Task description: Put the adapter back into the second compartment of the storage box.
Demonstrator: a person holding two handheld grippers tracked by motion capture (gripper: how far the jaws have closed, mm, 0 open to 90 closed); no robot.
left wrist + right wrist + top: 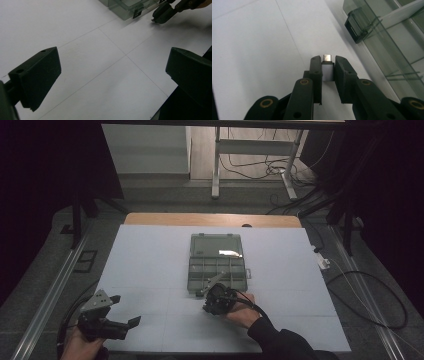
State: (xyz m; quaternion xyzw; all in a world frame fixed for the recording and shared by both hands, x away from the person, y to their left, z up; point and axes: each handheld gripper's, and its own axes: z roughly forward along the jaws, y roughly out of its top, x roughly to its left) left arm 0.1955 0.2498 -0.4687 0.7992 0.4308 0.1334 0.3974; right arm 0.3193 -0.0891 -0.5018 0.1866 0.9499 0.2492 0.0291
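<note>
Hand-held gripper, right [328,65]: its two jaws are closed on one small white adapter [327,71]; a silver metal plug end sticks out past the jaw tips. In the high view this hand-held gripper [211,295] sits just in front of the near edge of the box, with the person's hand behind it.
Hand-held gripper, left [125,311]: its two jaws stand wide apart with nothing between them; in its own view I see bare white surface between the two black pads. It is near the front left corner of the counter, well apart from the box.
Hand-held grippers, count: two, one in each hand.
Adapter, place: between the pads of the right hand-held gripper, lifted off the sheet, just beside the front wall of the box.
Box [217,265]: one clear, grey-tinted plastic organizer box, lying open in the middle of the counter; the lid is laid back on the far side, and the near half is divided into small compartments. I cannot count them exactly.
Latch [355,28]: one dark clip on the front wall of the box, seen in the right gripper view.
Counter [150,260]: one, covered by a white sheet with thin lines.
Cables on the floor: several, I cannot count them.
</note>
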